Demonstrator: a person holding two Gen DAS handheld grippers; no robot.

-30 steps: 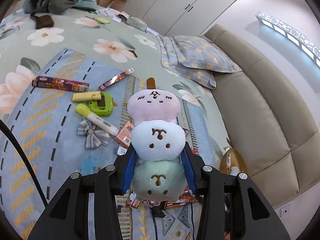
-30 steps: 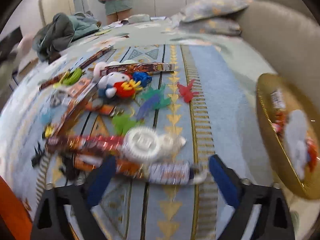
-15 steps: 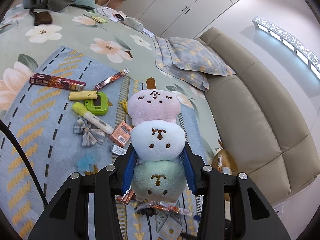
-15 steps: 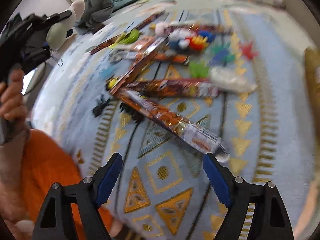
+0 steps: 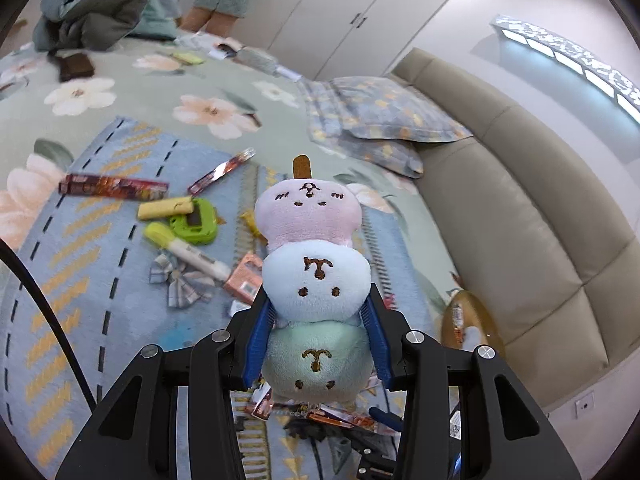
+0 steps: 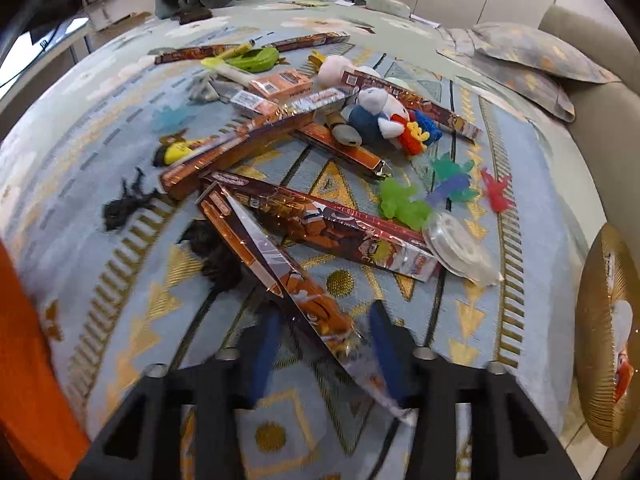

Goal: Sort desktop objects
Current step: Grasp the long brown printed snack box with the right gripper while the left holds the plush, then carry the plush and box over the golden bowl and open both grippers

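A: What does the left gripper (image 5: 318,344) have between its jaws?

B: A plush toy (image 5: 314,284) made of three stacked balls, pink at the far end, white in the middle, pale green nearest the camera. The blue pads (image 5: 259,342) press on both sides, about where the white and green balls meet, so the jaws are clamped on it. The pink end and a small brown stick tip reach out beyond the fingertips.

A: And the right gripper (image 6: 326,350)?

B: Its jaws have just been closing. A long foil-wrapped orange packet (image 6: 280,264) lies between them, slanted, with its near end passing between the two blue pads (image 6: 390,354). This part is blurred, and I see a gap on each side of the packet, so I judge the pads are not yet pressing on it.

A: What is ahead of the right jaws?

B: The blue patterned blanket (image 6: 120,280) with a pile of things: a second long packet (image 6: 340,232) just beyond the first and crossing it, a clear round tape roll (image 6: 460,246) at its right end, green jelly toys (image 6: 400,204) further ahead, a small plush doll (image 6: 376,116) well ahead.

A: And to the side?

B: Far right of the jaws stands a gold plate (image 6: 596,360) with some items already in it; its rim (image 5: 472,322) also shows right of the left jaws.
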